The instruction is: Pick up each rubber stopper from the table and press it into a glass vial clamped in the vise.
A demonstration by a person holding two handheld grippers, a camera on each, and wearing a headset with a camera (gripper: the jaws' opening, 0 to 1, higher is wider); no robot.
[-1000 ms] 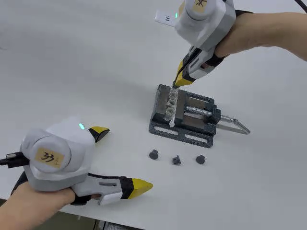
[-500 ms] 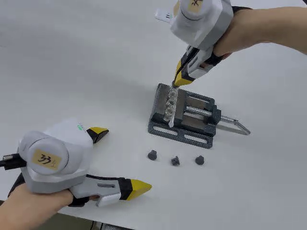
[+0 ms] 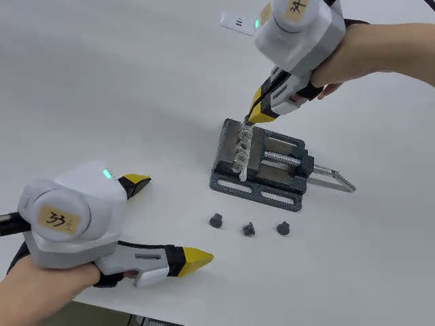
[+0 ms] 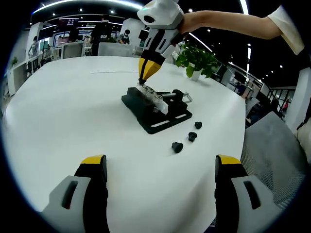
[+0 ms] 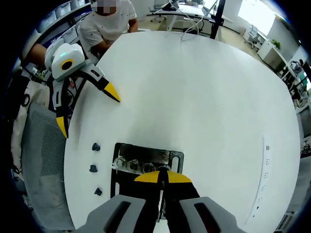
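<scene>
A dark vise (image 3: 272, 178) on the white table clamps a row of glass vials (image 3: 241, 151). My right gripper (image 3: 250, 119) comes down from above, its yellow tips shut and resting on the vial at the far end of the row. What lies under the tips is hidden. In the right gripper view the shut jaws (image 5: 163, 175) cover that end of the vials (image 5: 133, 167). Three dark rubber stoppers (image 3: 216, 220) (image 3: 249, 229) (image 3: 283, 228) lie in a line in front of the vise. My left gripper (image 3: 170, 219) is open and empty, low at the table's near left.
The vise's handle (image 3: 336, 178) sticks out to the right. A small white device (image 3: 238, 22) lies at the table's far side. In the left gripper view the vise (image 4: 160, 119) and stoppers (image 4: 177, 146) are ahead, with a potted plant (image 4: 197, 60) beyond.
The right gripper's tips stay on the far vial while its body has shifted slightly to the right. The left gripper has drifted a little lower and left.
</scene>
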